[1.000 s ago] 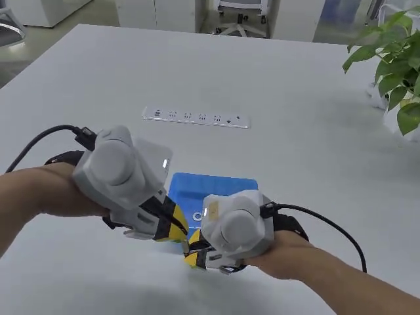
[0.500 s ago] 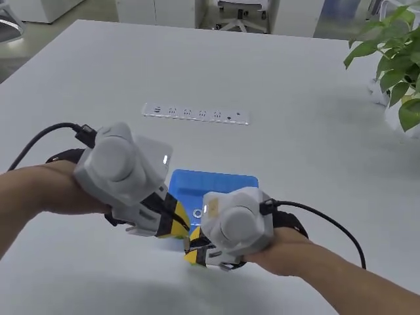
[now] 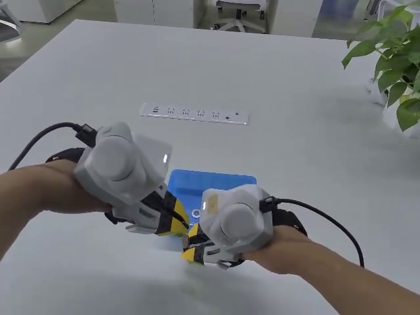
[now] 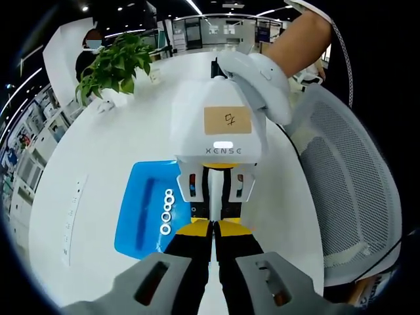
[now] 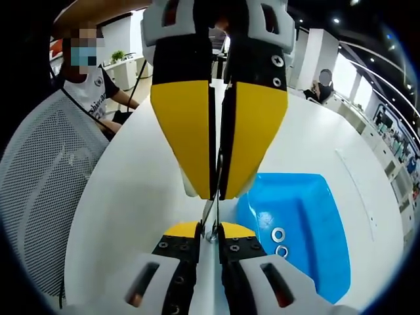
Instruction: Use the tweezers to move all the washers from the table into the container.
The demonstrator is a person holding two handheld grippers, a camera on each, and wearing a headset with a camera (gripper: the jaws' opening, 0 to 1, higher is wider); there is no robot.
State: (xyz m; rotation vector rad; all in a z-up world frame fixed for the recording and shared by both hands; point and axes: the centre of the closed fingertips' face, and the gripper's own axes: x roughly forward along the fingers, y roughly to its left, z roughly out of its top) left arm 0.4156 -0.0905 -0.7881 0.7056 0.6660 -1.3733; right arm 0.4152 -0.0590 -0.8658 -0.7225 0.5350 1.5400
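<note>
Washers (image 4: 167,211) lie in a blue tray (image 4: 141,190) on the white counter (image 3: 295,131); left gripper (image 4: 213,228) and right gripper (image 5: 209,231) fingers clamp tweezers (image 5: 211,215).

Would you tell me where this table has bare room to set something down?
Bare table lies beyond the power strip to the far edge, and right of the blue container toward the plant. Crowded: the near edge, where the left hand-held gripper and right hand-held gripper meet beside the container.
</note>
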